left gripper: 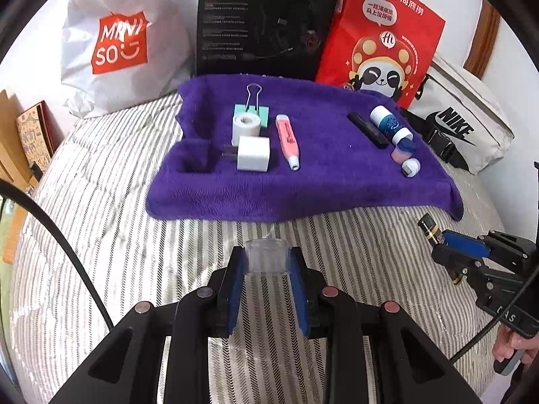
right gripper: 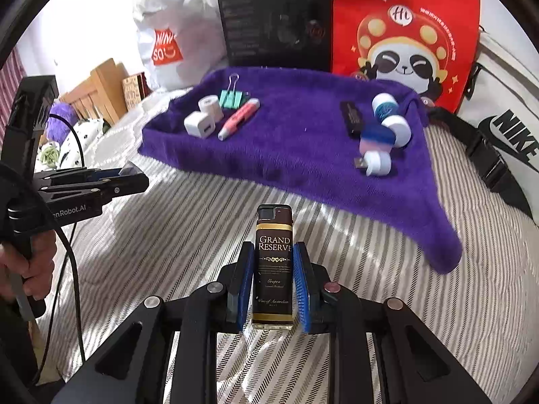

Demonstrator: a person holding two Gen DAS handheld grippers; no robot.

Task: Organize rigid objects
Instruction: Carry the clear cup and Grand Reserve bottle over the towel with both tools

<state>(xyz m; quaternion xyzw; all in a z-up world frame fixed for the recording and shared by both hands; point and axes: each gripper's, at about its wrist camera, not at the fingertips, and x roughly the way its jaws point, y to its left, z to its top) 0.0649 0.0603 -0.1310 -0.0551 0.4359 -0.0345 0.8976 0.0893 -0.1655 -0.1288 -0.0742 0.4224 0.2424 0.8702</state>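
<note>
Both loaded: left gripper clamps clear cap, right gripper lighter, short of towel edge.

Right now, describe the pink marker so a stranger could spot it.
Find the purple towel on the striped bed. In its left group lies the pink marker, beside a white charger. It is the only long pink thing there, with a white tip.

both my cams ride on the grippers, looking forward and down along the fingers from low over the striped bedding. both face the purple towel nearby, left cam squarer on, right cam further right, and each catches the other gripper at its edge.
</note>
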